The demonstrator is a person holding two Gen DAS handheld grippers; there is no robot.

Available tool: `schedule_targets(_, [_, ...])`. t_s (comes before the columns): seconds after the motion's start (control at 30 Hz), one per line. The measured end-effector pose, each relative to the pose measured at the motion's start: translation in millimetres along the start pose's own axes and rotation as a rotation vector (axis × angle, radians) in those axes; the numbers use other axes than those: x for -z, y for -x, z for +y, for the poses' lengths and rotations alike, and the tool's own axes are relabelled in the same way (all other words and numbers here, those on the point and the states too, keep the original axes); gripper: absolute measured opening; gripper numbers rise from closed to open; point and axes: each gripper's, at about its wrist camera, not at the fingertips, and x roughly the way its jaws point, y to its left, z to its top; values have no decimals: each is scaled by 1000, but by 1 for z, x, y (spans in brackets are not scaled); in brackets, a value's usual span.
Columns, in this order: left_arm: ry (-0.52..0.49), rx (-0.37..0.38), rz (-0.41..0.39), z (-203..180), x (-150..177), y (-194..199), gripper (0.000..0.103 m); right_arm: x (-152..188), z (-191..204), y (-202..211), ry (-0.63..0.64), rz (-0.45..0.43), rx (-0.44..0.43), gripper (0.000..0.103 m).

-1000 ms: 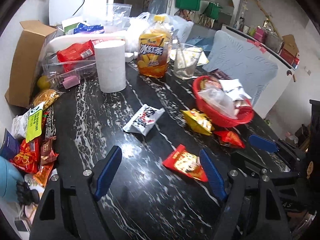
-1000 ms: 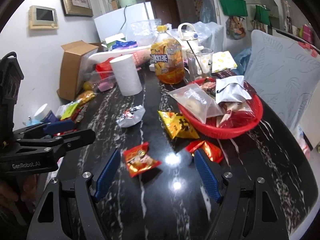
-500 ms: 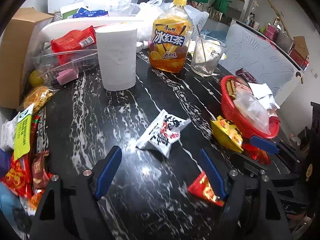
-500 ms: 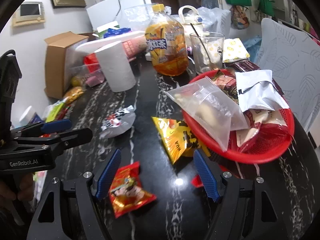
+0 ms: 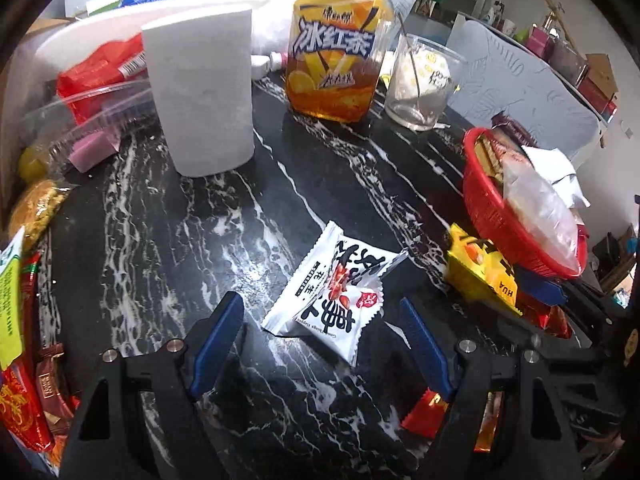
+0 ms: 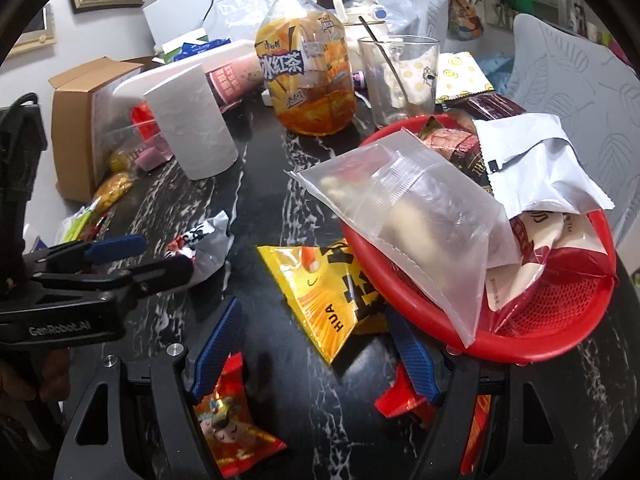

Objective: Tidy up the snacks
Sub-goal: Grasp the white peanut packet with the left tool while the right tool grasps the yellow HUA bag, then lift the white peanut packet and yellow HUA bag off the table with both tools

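Two grippers low over scattered snacks on a black marble table.

Left wrist view: the left gripper [image 5: 322, 326] has its fingers apart, the white peanut packet [image 5: 334, 294] lying loose between them; the red basket [image 5: 492, 216] sits to the right. Right wrist view: the right gripper [image 6: 316, 344] is closing, fingers apart around the yellow packet [image 6: 324, 292], not pressing; the packet's far edge is tucked against the basket.

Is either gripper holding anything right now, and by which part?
Nothing is held. The left gripper brackets the white packet; the right gripper's jaws are closing around the yellow packet.
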Motion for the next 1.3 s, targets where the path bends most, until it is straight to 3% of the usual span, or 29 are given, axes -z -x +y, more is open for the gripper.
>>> schedule_targets(0.07, [-8,-2,-10,-1,2,-1,76,1,0,-3,8,3,28,48])
schedule_targets(0.13, [-21,0,-5,-3,2,-4,49,1,0,-4,9,9,26,46])
schedule_targets(0.2, [-18,23,10,-4,3,-6,34,2,-1,-2,6,-3,29,41])
schedule_targets(0.27, [-31,20,6,-6,4,-6,34,2,-1,1,14,-15,28,35])
schedule_targets(0.33, [-38,29,10,-7,6,-5,33,2,1,1,27,-17,13,14])
schedule_targets(0.37, [-38,34,13,-8,7,-5,33,3,2,1,35,-10,13,12])
schedule_targets(0.67, [-21,56,33,-18,30,11,33,18,7,12,34,-8,-29,5])
schedule_targets(1.3, [39,143,57,-56,103,64,33,82,-2,80,-4,-23,-82,4])
